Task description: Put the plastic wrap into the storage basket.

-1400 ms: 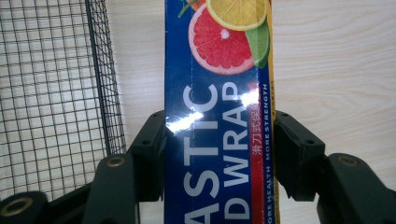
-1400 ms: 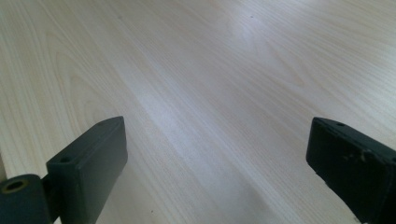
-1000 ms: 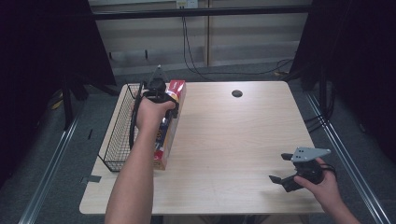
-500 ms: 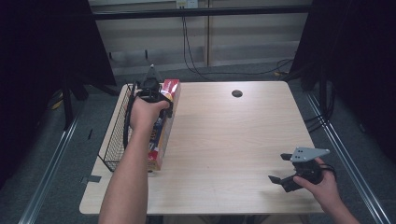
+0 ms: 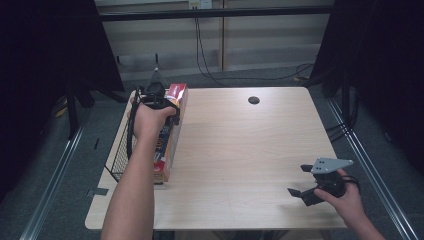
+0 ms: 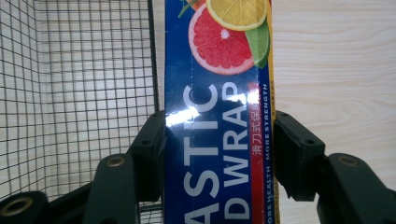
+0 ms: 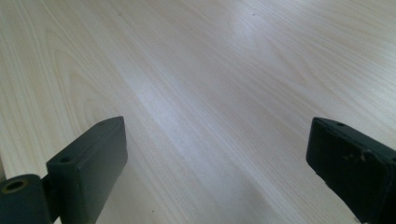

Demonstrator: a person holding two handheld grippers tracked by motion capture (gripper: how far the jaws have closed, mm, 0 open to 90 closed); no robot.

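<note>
Two claws are in play, and only your left claw point(image 6: 219, 154) has work in it: its jaws press flat against the two long sides of the long blue cardboard box of plastic wrap point(image 6: 218, 140), one on each side, so the box cannot twist between them. From the high view, the box point(image 5: 170, 135) lies lengthwise just beside the black wire-mesh basket point(image 5: 121, 155), with your left claw point(image 5: 156, 102) clamped near its far end, the end with the red panel. You hold it across its narrow width because that is the only span the jaws can close over. The near end looks to rest on the pale wooden counter point(image 5: 240, 150), though I cannot tell for certain. Seen along the left claw, the basket's mesh wall point(image 6: 74, 93) stands immediately to one side of the box, touching or nearly so; that closeness suggests the box is bound for the basket, or is being steered along its rim.

Your right claw point(image 5: 306, 187) sits well apart from all this, low over the near corner of the counter. Its jaws stand wide apart with nothing between them but bare wood point(image 7: 201, 93). Parked there, it stays out of the left arm's way.
</note>
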